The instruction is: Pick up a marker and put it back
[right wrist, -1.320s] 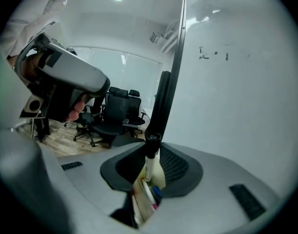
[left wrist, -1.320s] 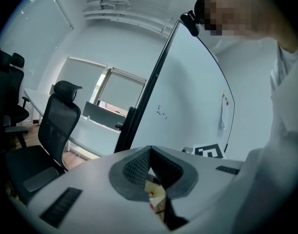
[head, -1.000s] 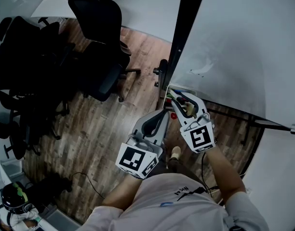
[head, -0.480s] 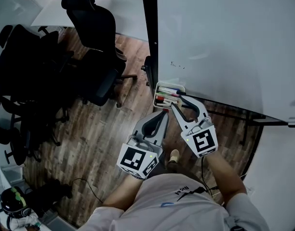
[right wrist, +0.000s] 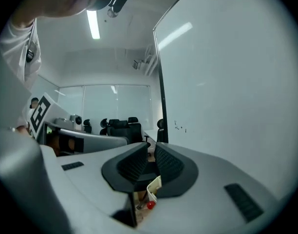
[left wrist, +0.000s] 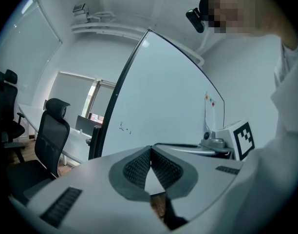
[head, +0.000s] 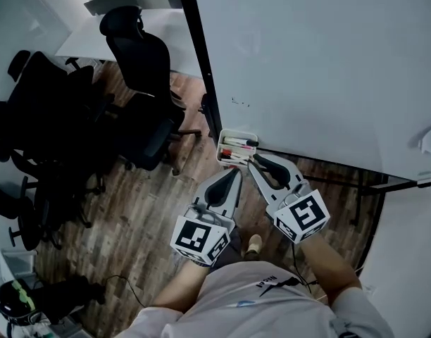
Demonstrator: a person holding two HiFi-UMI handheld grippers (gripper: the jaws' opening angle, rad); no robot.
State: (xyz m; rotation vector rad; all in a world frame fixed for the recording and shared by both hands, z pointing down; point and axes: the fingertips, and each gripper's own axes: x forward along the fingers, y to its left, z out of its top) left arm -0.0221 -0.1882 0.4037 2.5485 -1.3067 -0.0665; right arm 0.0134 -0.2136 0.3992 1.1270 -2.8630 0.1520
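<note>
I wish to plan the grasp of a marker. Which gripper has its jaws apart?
The right gripper: a narrow gap shows between its jaws, with nothing in it. The left gripper has jaws that meet at the tips.

Markers (head: pixel 238 144) lie in the tray (head: pixel 222 151) at the whiteboard (head: pixel 307 62)'s lower left corner; office chairs (head: pixel 141 65) stand left, a table (head: pixel 85 34) behind them.

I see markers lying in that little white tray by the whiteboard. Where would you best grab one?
Probably mid-barrel on the black-capped marker, coming down from above with the right gripper, its jaws across the marker's width. The markers lie flat, side by side, with their ends close to the tray walls.
</note>
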